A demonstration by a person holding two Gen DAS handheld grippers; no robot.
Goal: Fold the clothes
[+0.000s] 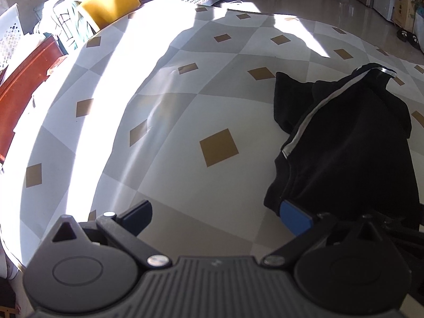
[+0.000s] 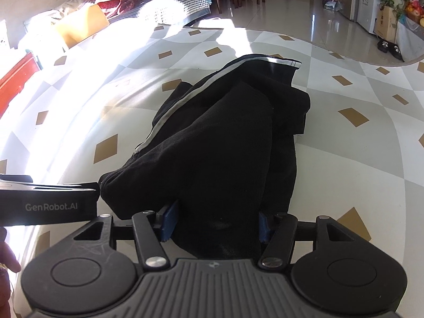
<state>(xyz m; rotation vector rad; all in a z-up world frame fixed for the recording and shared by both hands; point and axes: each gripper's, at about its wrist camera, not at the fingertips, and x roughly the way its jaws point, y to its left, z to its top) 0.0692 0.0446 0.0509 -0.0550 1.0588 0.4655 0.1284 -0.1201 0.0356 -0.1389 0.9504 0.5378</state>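
Right wrist: black garment (image 2: 220, 143) hides gripper (image 2: 216, 224) pads.

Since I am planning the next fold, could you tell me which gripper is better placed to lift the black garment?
Probably the right gripper: its fingers straddle the near end of the black garment. The left gripper is open over bare cloth, with only one pad at the garment's edge.

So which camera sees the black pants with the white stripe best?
The right wrist view. There the black pants lie in the middle of the picture, the white stripe running along them. The left wrist view shows them only at its right edge, partly cut off.
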